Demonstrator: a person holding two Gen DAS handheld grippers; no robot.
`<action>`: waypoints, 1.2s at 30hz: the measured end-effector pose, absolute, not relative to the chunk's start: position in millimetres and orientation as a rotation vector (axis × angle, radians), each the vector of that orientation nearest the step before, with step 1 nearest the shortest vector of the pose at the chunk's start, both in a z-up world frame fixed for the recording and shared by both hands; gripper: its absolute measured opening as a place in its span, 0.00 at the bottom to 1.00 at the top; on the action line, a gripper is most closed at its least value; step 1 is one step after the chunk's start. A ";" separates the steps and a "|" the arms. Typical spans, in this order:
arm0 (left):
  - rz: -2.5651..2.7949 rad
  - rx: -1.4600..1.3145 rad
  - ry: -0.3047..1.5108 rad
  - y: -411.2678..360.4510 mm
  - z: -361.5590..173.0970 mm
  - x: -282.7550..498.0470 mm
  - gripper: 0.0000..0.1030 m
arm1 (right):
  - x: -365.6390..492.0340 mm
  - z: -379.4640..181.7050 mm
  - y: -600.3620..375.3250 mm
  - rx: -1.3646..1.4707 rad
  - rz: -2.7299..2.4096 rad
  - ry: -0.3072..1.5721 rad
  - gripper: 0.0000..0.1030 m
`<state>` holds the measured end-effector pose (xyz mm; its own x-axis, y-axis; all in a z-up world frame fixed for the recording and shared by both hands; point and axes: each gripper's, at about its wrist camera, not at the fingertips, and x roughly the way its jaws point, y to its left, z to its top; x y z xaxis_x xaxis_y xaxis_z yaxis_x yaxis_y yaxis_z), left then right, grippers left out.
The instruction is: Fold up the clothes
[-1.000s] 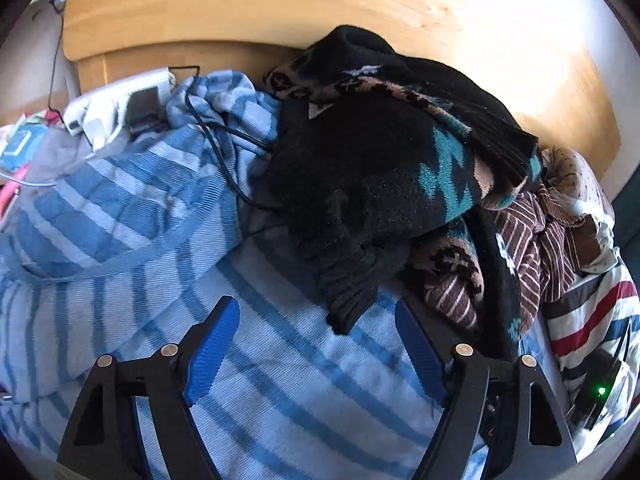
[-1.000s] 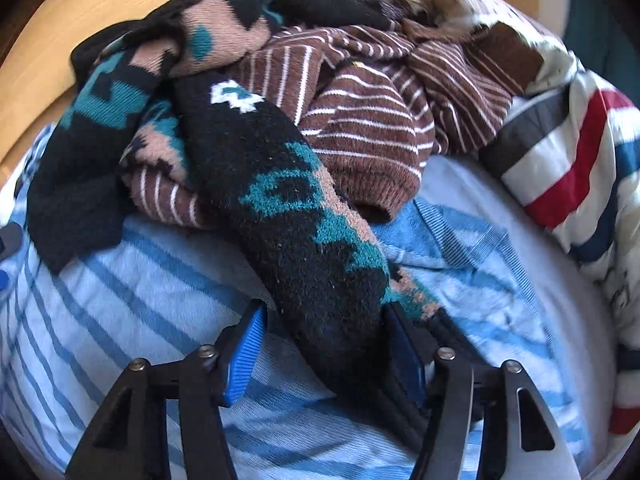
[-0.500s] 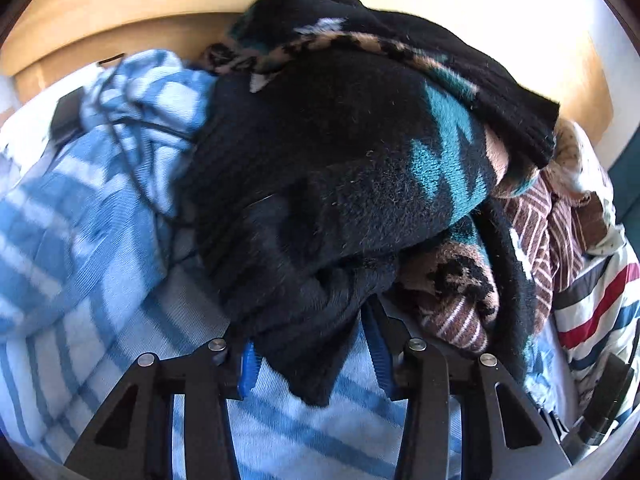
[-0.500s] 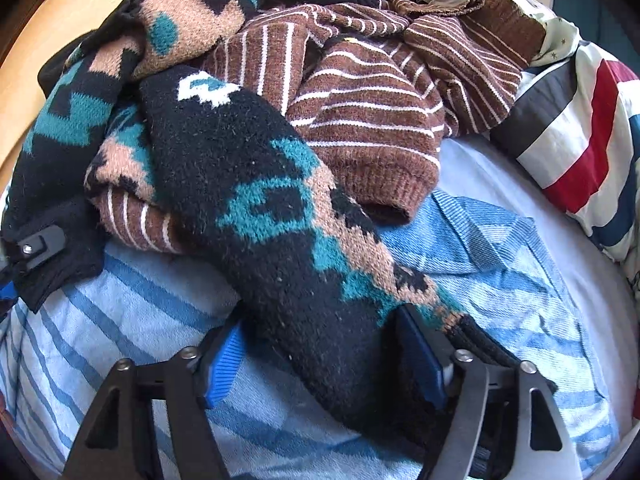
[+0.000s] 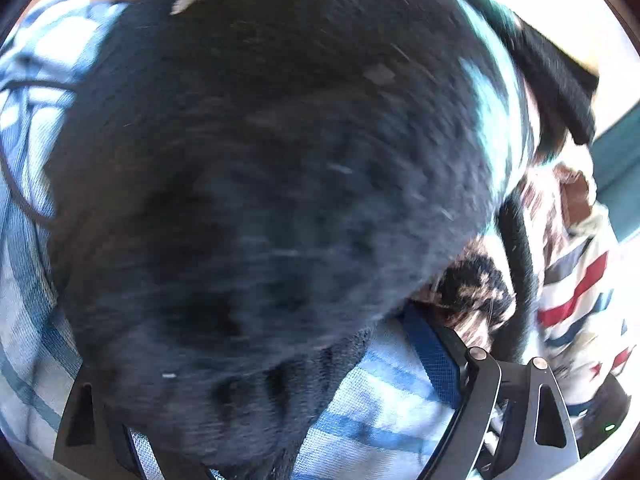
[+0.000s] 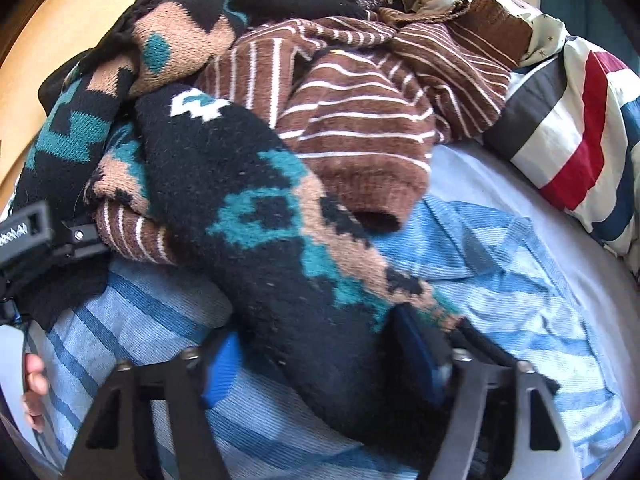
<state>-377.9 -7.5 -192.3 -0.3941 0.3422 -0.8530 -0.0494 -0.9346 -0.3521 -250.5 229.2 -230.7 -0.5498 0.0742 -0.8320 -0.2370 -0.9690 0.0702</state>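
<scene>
My right gripper (image 6: 320, 364) has just been narrowing; its blue pads flank the black, teal and tan patterned knit sweater (image 6: 256, 216), one sleeve between them, seemingly pinched. My left gripper (image 5: 280, 392) has just been spreading wide; the same sweater's blurred black bulk fills the gap, contact unclear. No containers. The sweater lies on a blue-and-white striped garment (image 6: 500, 280) on the bed. A brown white-striped sweater (image 6: 360, 128) lies just behind; a red, white and navy striped quilt (image 6: 580, 120) lies at the bed's right edge.
</scene>
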 end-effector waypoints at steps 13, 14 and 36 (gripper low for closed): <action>2.425 -1.438 -0.815 -45.3 -164.0 -332.9 0.13 | -217.2 -228.4 255.6 -1.477 2.605 0.309 0.21; 2.431 -1.415 -0.817 -46.0 -159.2 -327.4 0.13 | -213.9 -228.0 257.6 -1.486 2.602 0.317 0.18; 2.716 -1.039 -0.646 -72.3 -22.2 -139.5 0.04 | -149.5 -114.8 233.0 -1.395 2.782 0.330 0.09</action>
<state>-139.5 -72.3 -22.2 -0.7452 0.2981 -0.5965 0.0022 -0.8934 -0.4493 -149.5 233.0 -114.8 -0.6026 -0.0835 -0.7937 -0.1047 -0.9777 0.1823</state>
